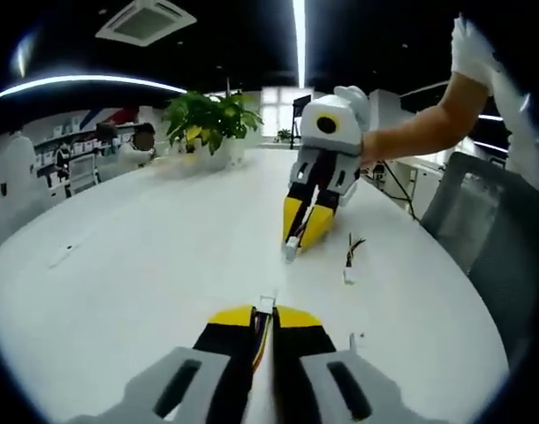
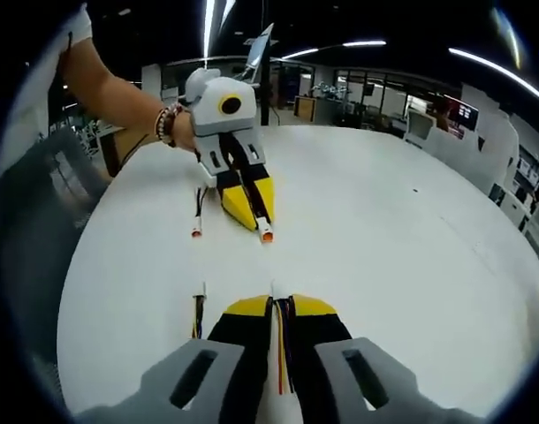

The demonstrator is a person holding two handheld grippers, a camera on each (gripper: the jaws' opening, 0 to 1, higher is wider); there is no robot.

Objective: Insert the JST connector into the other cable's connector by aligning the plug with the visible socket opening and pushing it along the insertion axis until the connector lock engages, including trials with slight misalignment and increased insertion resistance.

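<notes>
Left gripper view: the left gripper [image 1: 265,311] has its yellow-tipped jaws pressed together on a cable, whose small white plug [image 1: 267,303] sticks out past the tips above the white table [image 1: 146,256]. Across the table the right gripper [image 1: 303,231], held by a gloved hand [image 1: 358,110], points down with its jaws pinched on another cable end [image 1: 292,248] that touches the tabletop. A spare cable [image 1: 350,258] lies just beside it. A potted plant [image 1: 208,124] stands at the far edge.

Right gripper view: the right gripper [image 2: 280,303] is clamped on thin red and dark wires [image 2: 281,349] running between its jaws. Opposite, the left gripper [image 2: 254,215] grips a cable with an orange-tipped plug [image 2: 266,235]. Another loose cable [image 2: 198,215] lies beside it, and one more [image 2: 199,311] lies near the right gripper.
</notes>
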